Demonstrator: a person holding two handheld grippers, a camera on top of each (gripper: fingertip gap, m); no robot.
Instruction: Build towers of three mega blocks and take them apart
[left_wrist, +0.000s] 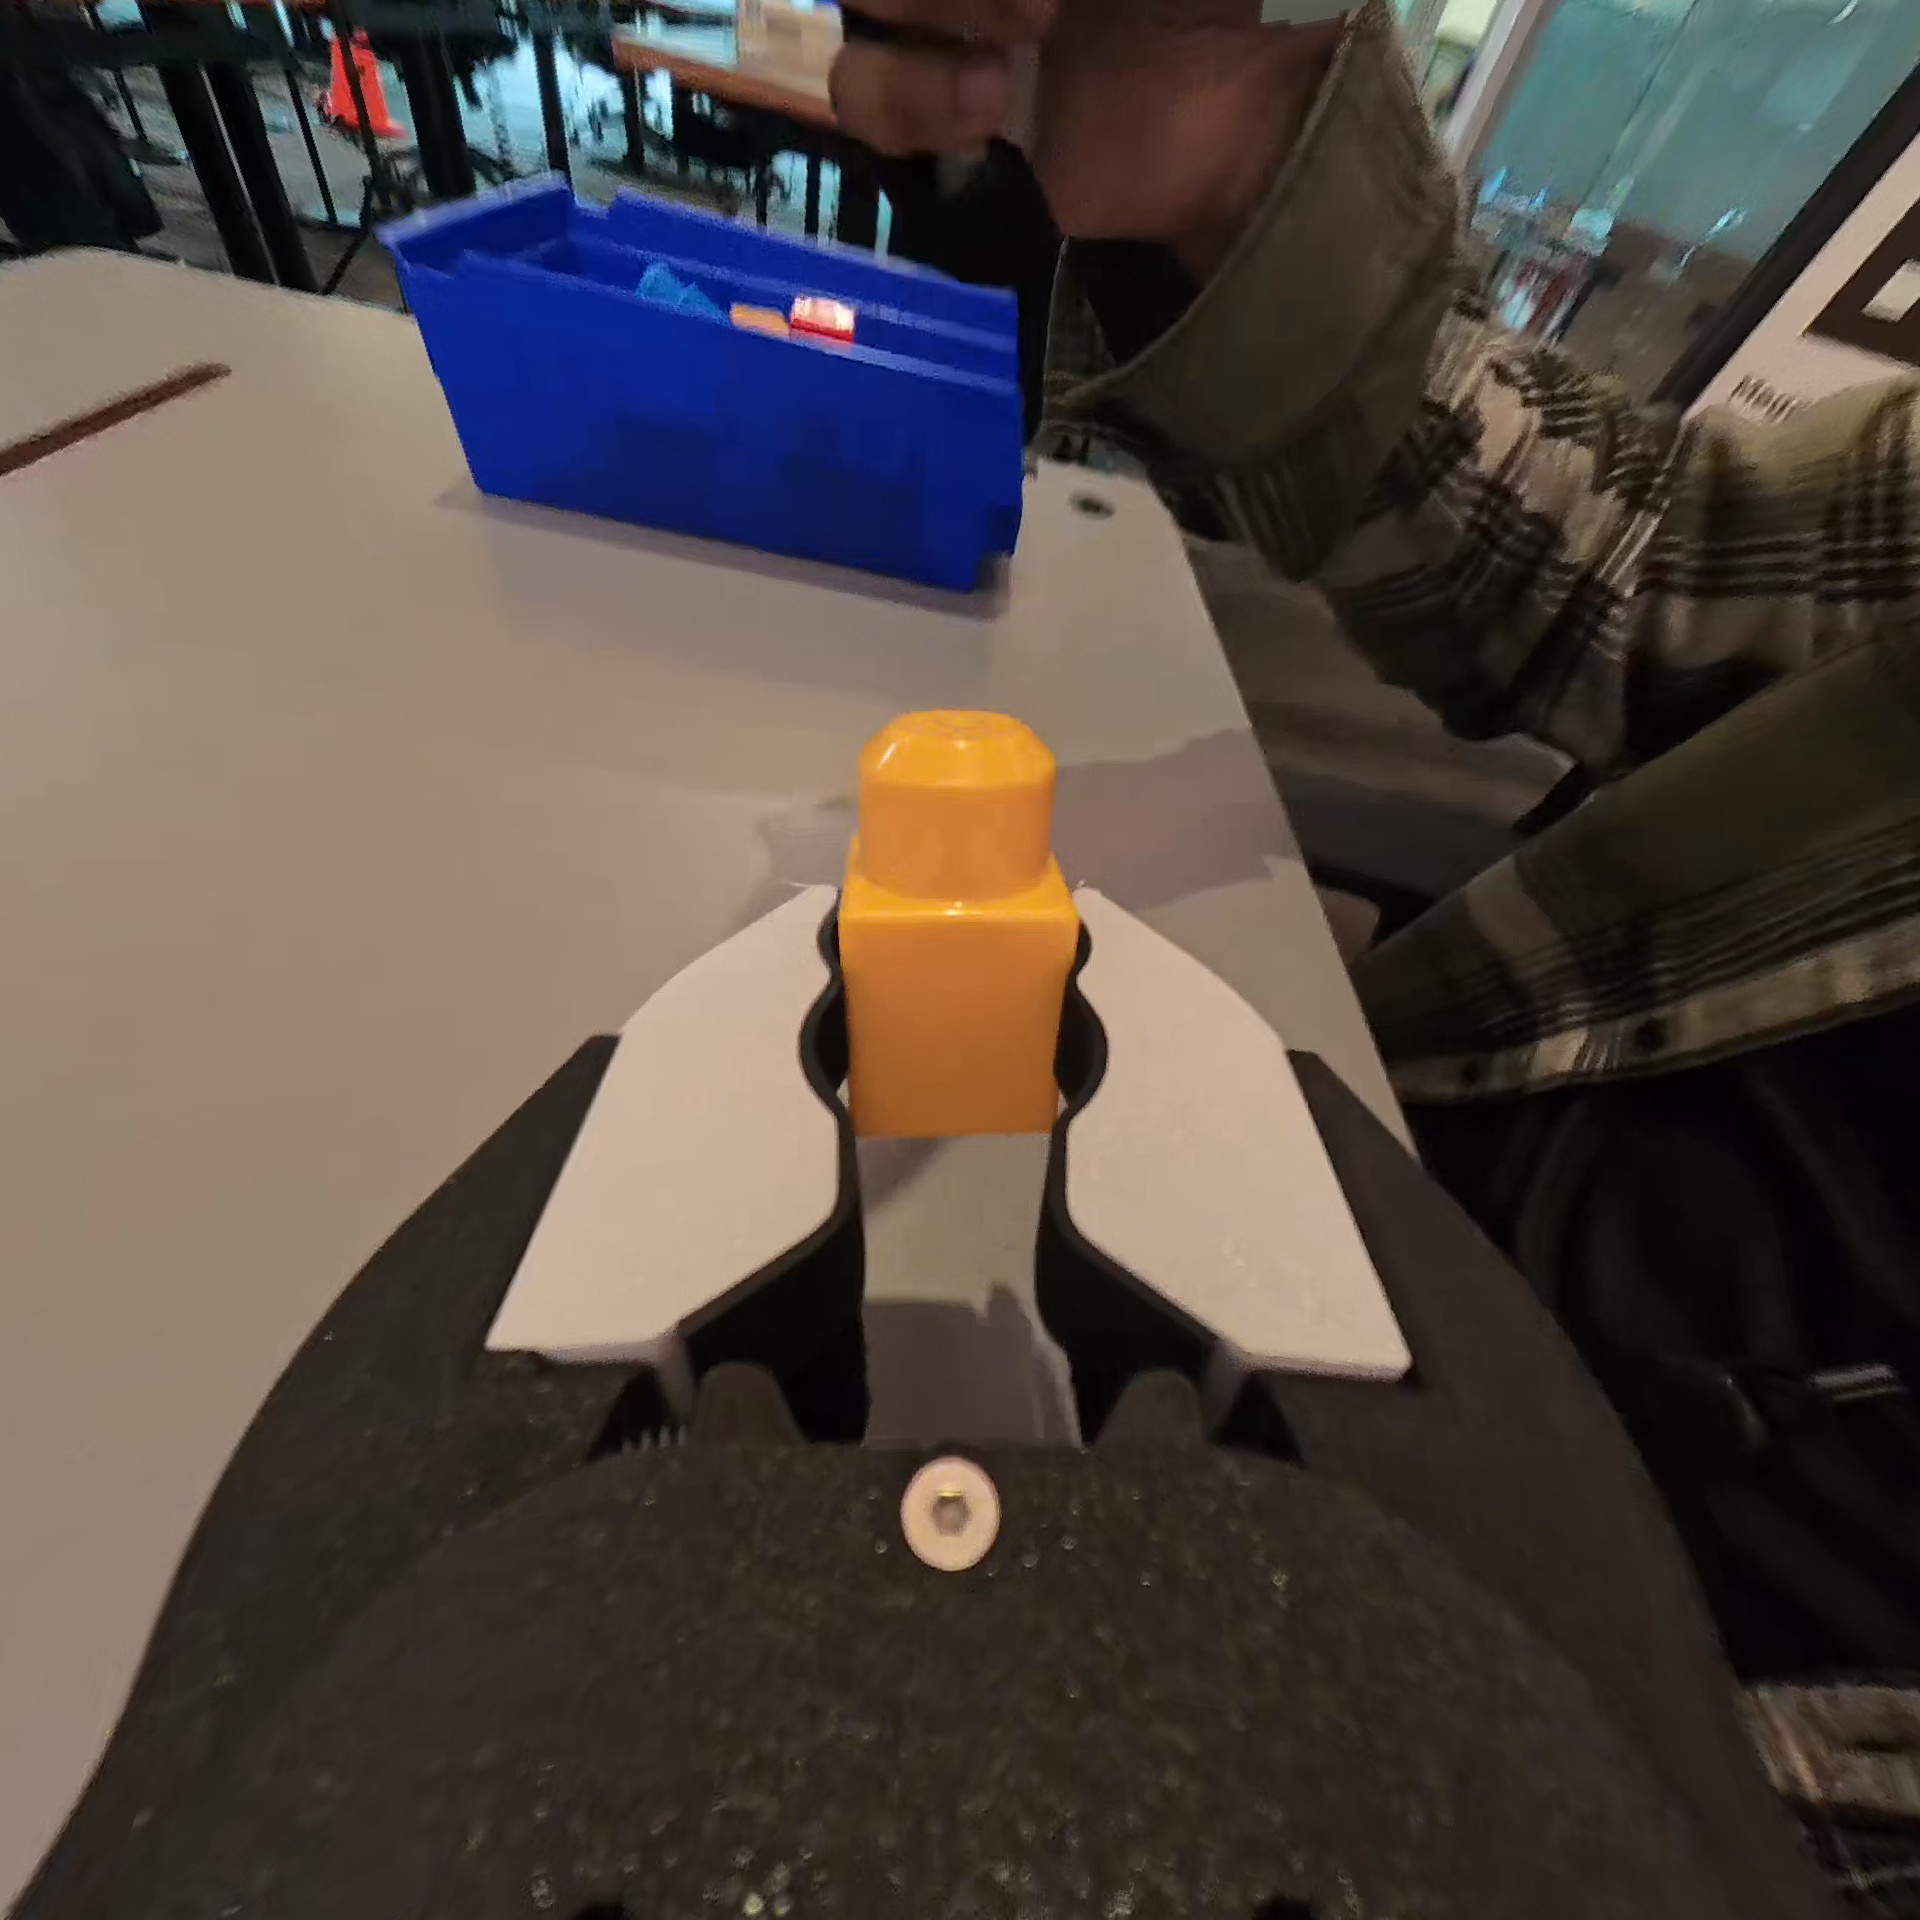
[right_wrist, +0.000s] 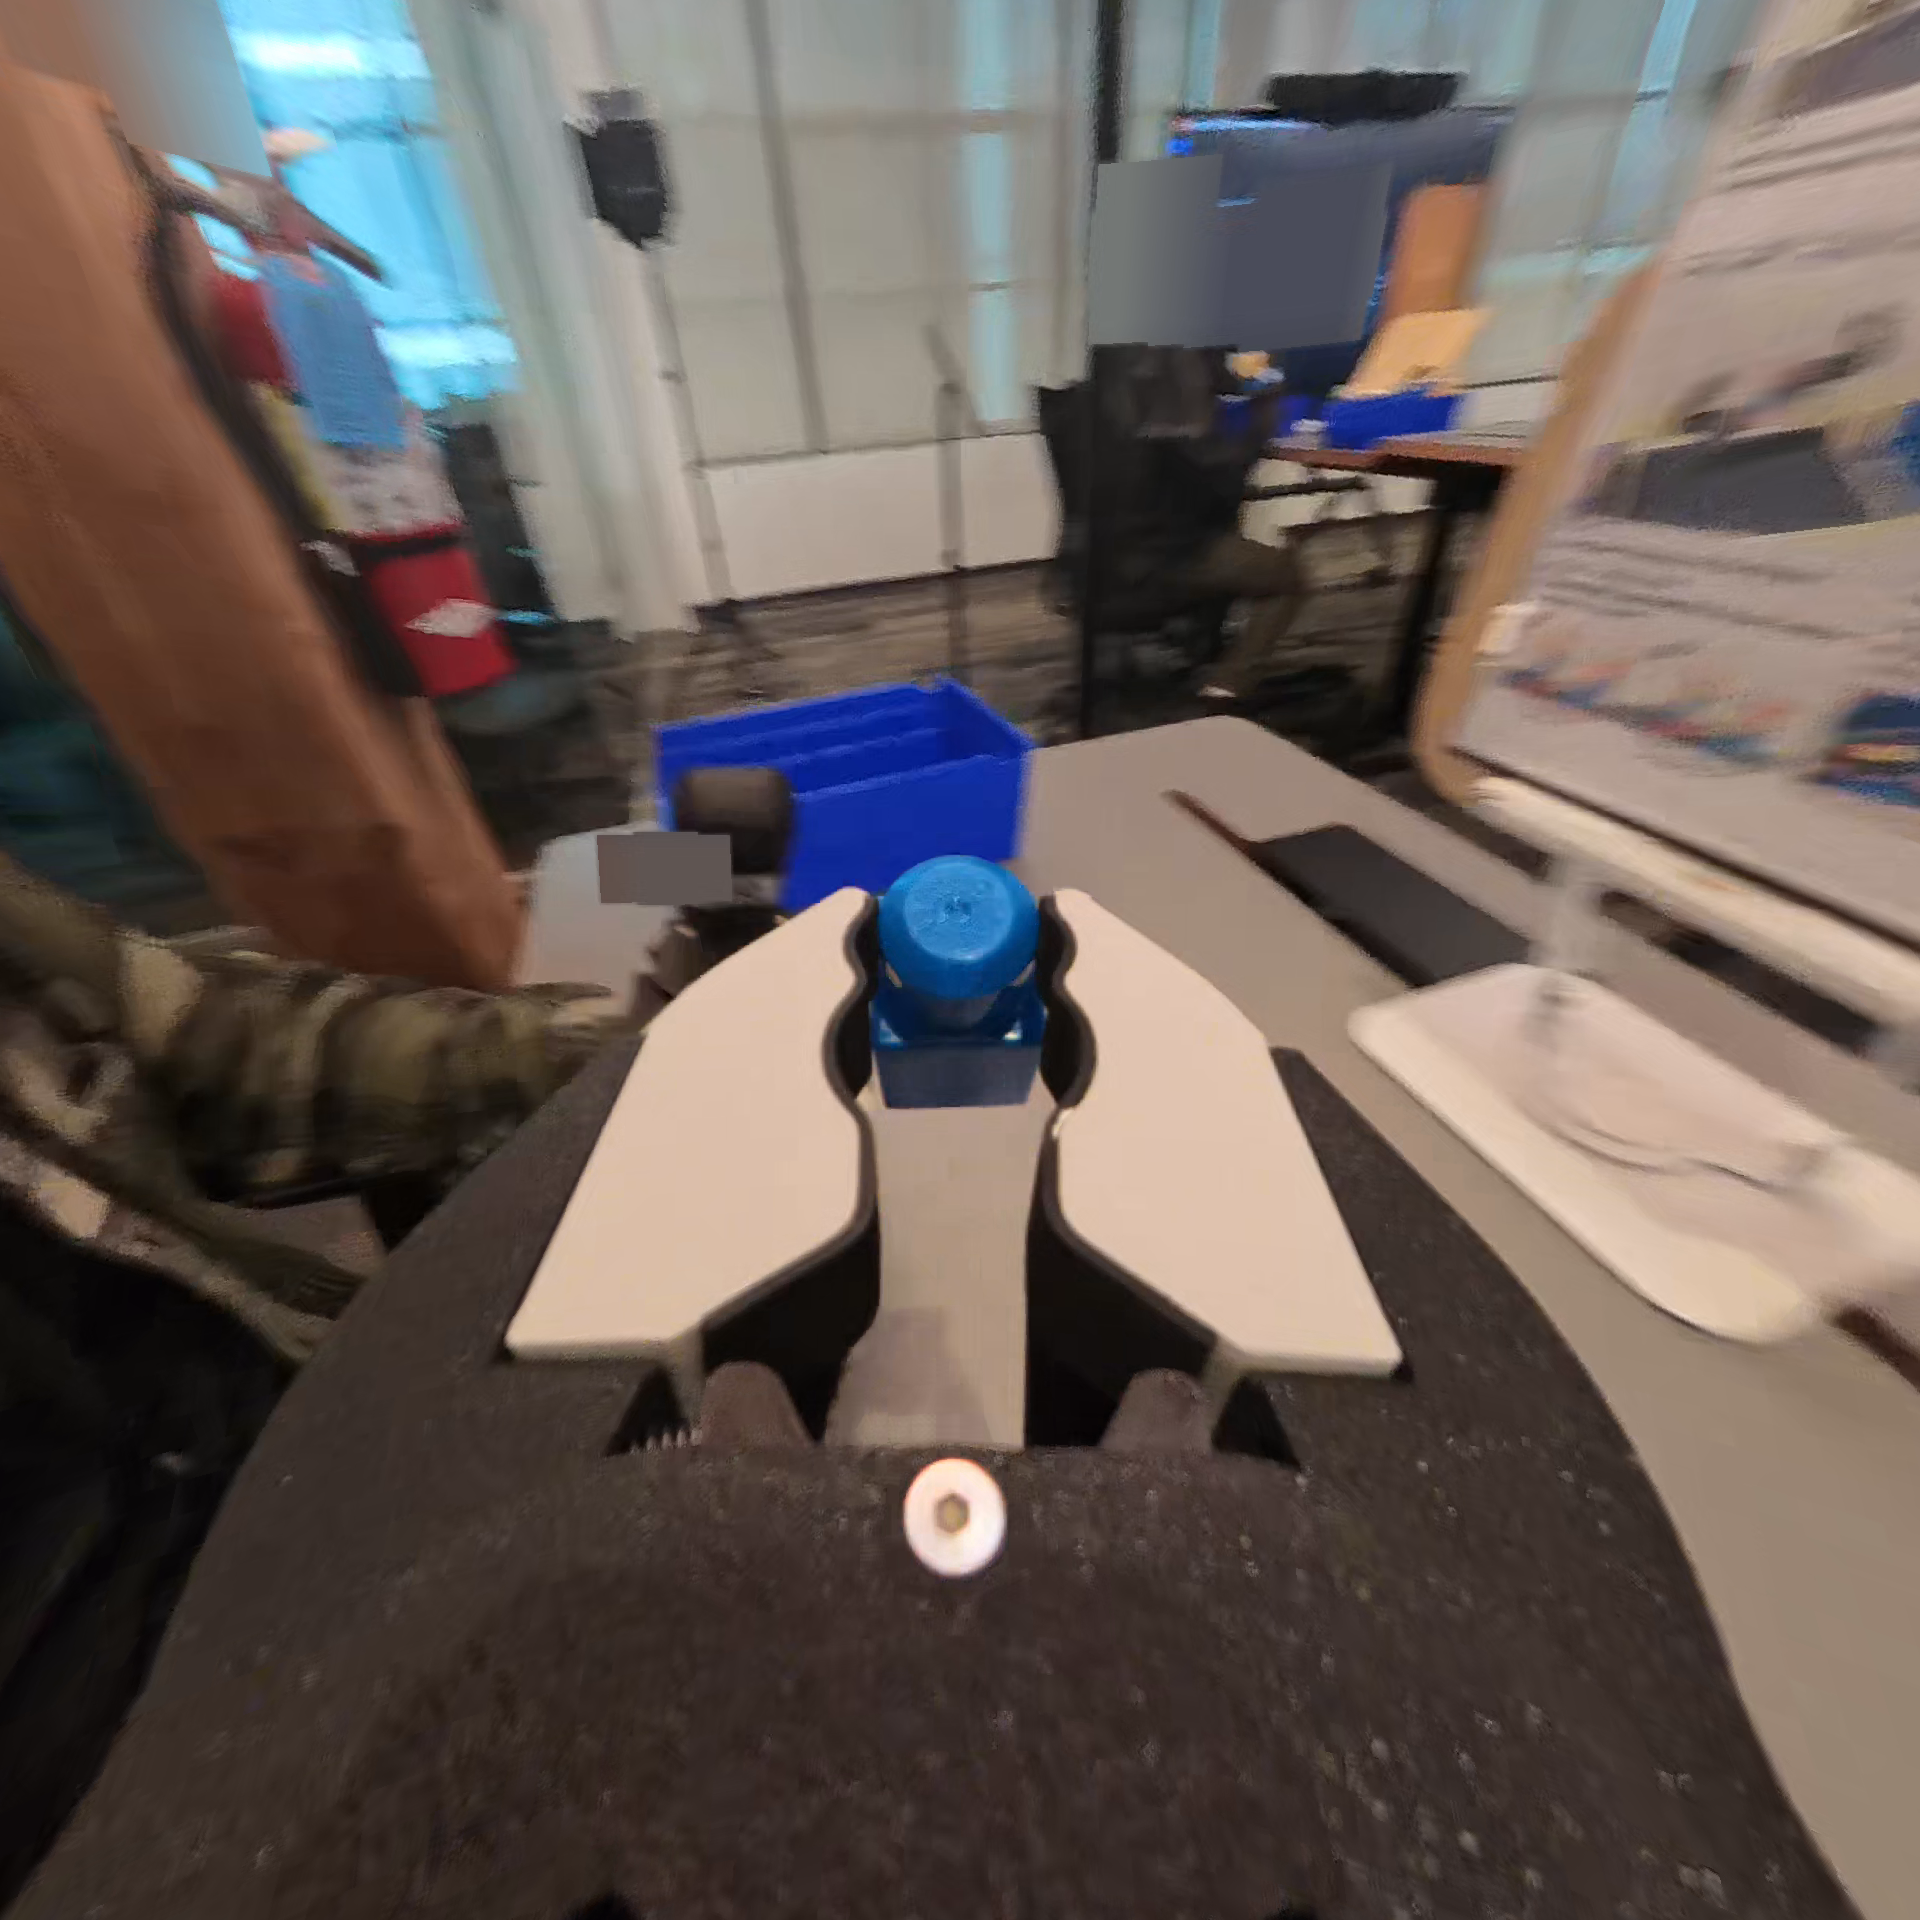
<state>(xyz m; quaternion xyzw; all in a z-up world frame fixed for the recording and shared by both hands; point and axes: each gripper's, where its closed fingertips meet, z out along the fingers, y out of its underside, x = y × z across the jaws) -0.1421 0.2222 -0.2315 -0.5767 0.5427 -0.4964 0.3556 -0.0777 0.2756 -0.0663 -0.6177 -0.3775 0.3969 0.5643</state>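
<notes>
Left tool (left_wrist: 954, 997) clamps glossy orange single-stud block (left_wrist: 954, 935).

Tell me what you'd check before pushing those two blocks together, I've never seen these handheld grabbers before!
1. Left gripper has a firm hold: ok, its fingers press both sides of the orange block.
2. Right gripper has a firm hold: ok, shut on the blue block.
3. Orange block's stud free: ok, it sticks out past the fingertips.
4. Blue block's stud free: ok, it points forward and is uncovered.
5. Blocks lined up with each other: cannot tell, neither view shows both.
6. Third block available: ok, loose pieces lie in the blue bin on the grey table.
</notes>
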